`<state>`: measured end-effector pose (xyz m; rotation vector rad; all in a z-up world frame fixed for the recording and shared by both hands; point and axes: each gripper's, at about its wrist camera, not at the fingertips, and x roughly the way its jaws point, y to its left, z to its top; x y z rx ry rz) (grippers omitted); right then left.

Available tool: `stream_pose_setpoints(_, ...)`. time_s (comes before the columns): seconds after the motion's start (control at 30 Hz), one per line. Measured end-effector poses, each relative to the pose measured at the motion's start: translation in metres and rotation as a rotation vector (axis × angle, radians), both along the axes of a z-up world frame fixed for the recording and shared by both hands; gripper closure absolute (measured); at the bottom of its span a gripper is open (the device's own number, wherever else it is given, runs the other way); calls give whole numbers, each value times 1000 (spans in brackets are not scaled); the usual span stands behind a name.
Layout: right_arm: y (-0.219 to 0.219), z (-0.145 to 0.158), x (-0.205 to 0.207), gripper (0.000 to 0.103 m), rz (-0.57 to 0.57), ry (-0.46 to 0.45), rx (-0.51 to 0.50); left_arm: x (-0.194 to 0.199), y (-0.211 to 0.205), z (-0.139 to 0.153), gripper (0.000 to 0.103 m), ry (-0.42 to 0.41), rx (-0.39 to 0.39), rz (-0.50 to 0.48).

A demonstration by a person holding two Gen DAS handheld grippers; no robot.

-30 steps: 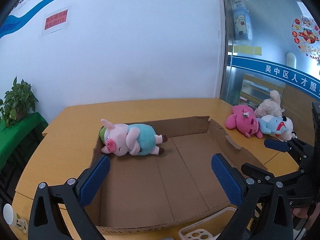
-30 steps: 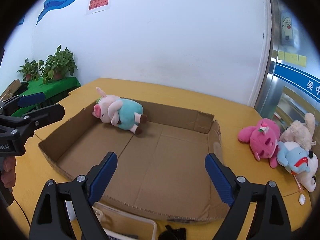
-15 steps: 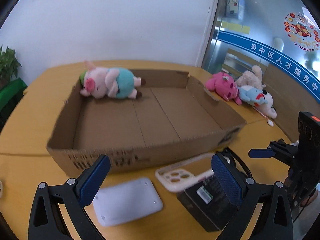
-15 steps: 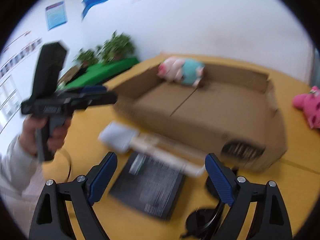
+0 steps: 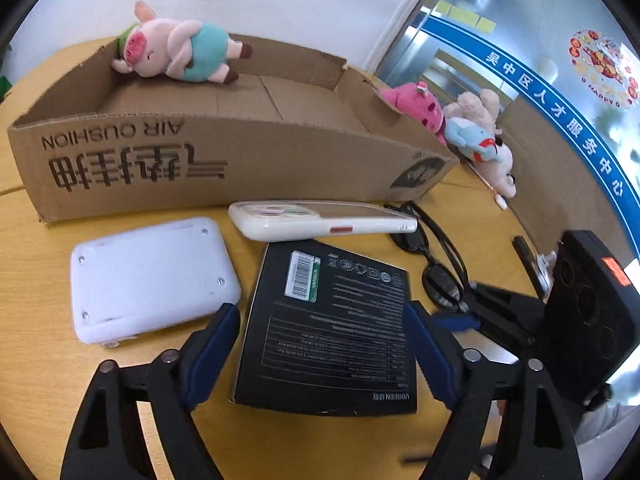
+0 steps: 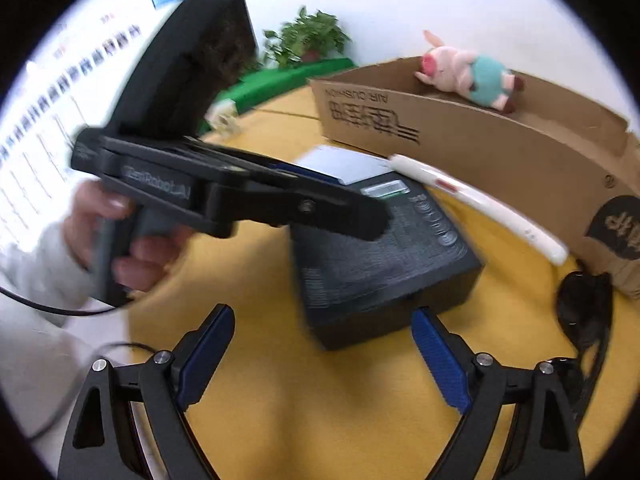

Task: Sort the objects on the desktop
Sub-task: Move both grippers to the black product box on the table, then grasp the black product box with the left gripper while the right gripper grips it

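Note:
A black product box (image 5: 332, 324) lies on the yellow table, with a white flat device (image 5: 148, 276) to its left and a white phone (image 5: 320, 220) leaning on its far edge. My left gripper (image 5: 320, 354) is open, its blue pads on either side of the box. My right gripper (image 6: 320, 356) is open and empty, just short of the same black box (image 6: 384, 264). The left gripper's body (image 6: 224, 184) crosses the right wrist view above the box. A pig plush (image 5: 180, 50) lies in the cardboard box (image 5: 224, 160).
Black sunglasses (image 5: 436, 264) lie right of the black box. Pink, beige and blue plush toys (image 5: 452, 128) sit beside the carton's right end. Potted plants (image 6: 308, 40) on a green stand are behind the table. The right gripper's body (image 5: 584, 320) is at the right.
Both grippers have dropped from above the carton down to the table in front of it. The left gripper now straddles the black box; the right one has swung in toward it.

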<state>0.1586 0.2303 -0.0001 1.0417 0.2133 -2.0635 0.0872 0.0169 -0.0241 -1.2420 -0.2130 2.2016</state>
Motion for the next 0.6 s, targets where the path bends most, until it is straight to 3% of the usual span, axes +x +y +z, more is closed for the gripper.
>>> stream_pose_setpoints(0.1,3,-14,-17,10,-58,-54,15,-1,0,-9,30,-40,0,-4)
stream_pose_setpoints(0.2,0,-12,-19,10,-82,-3,48,3,-3,-10,32,-43,4,-17)
stream_pose_setpoints(0.33,14,-12,-27,14,-148,-18,13,12,-4,-9,41,-52,17,-5)
stream_pose_setpoints(0.6,22,23,-13,14,-145,73,3,33,-4,35,46,21,-12,34)
